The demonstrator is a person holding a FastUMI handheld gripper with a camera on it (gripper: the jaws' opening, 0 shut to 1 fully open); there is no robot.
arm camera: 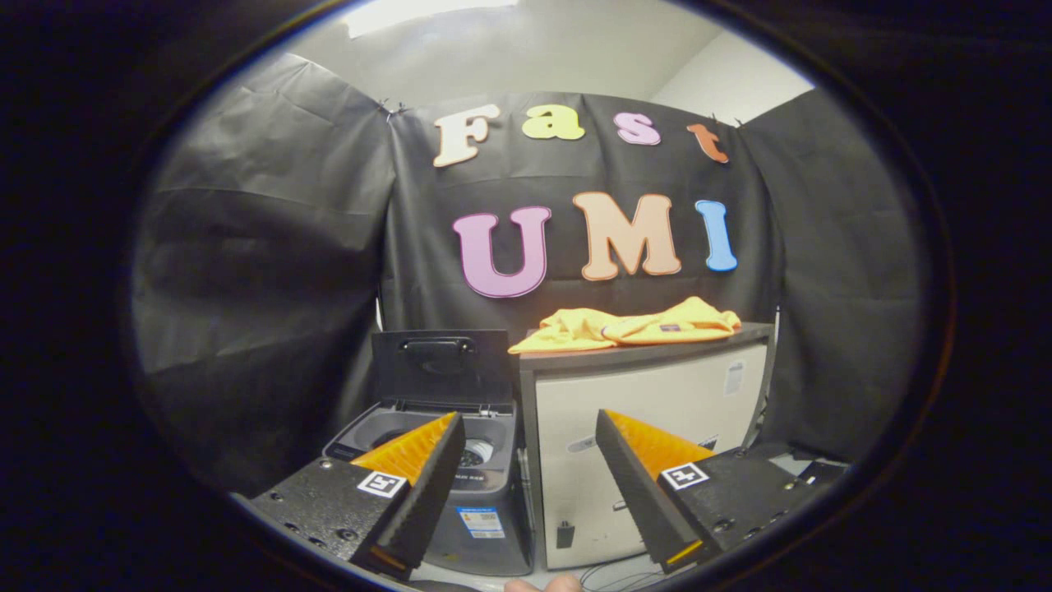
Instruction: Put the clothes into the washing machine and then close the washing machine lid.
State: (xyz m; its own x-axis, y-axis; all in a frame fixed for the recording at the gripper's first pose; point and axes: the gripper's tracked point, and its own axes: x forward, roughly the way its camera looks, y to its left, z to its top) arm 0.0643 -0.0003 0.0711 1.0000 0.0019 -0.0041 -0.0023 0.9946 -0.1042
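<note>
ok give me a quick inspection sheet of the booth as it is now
surface: dark cabinet top, carrying the clothes
job's things: yellow clothes heaped on the cabinet; washing machine left of the cabinet, its lid standing open
clutter: nothing seen
grippers: tongs open, holding nothing, short of both machine and cabinet
cables: thin wires on the floor by the cabinet base
surroundings: black cloth wall behind and to both sides; pale cabinet front

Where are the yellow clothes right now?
In the gripper view, the yellow clothes lie on top of the cabinet, beyond the open gripper, right of the washing machine.
</note>
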